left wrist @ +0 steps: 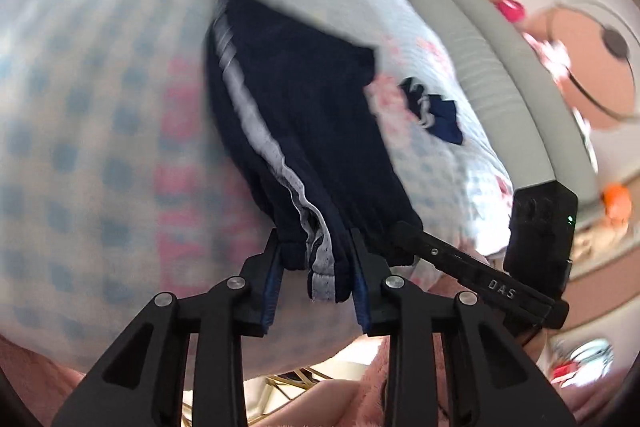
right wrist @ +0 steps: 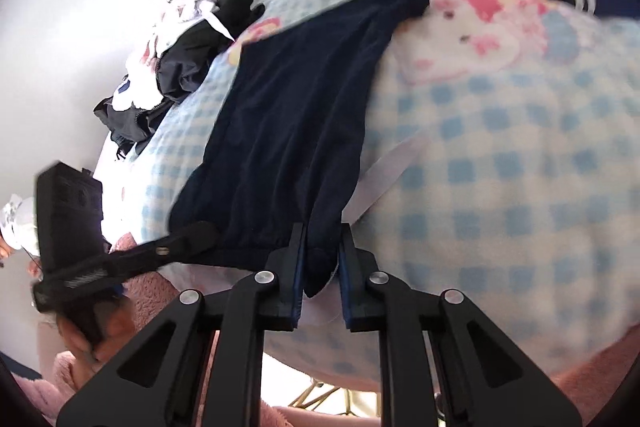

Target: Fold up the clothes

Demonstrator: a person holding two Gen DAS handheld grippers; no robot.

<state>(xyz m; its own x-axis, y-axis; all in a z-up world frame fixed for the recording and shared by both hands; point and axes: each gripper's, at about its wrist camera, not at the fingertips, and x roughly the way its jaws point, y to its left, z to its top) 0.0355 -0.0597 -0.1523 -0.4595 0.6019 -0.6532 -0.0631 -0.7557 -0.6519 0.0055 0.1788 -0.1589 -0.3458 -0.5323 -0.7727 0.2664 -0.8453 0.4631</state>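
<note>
A: What've you got?

B: Navy shorts point(left wrist: 296, 131), thin mesh, white side stripe, stretched over the blanket point(left wrist: 100, 115). My left gripper point(left wrist: 314, 267) pinches the bunched waistband; my right gripper point(right wrist: 322, 275) clamps its other corner.

A: The surface?

B: Fleecy blue-check blanket with pink cartoons; dark clothes point(right wrist: 188, 59) heaped beyond the shorts, by a white wall.

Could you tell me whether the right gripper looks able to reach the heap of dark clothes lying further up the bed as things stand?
Probably not yet: the right gripper is shut on the navy trousers, so it would have to let go first. The blanket toward the dark heap looks unobstructed.
</note>
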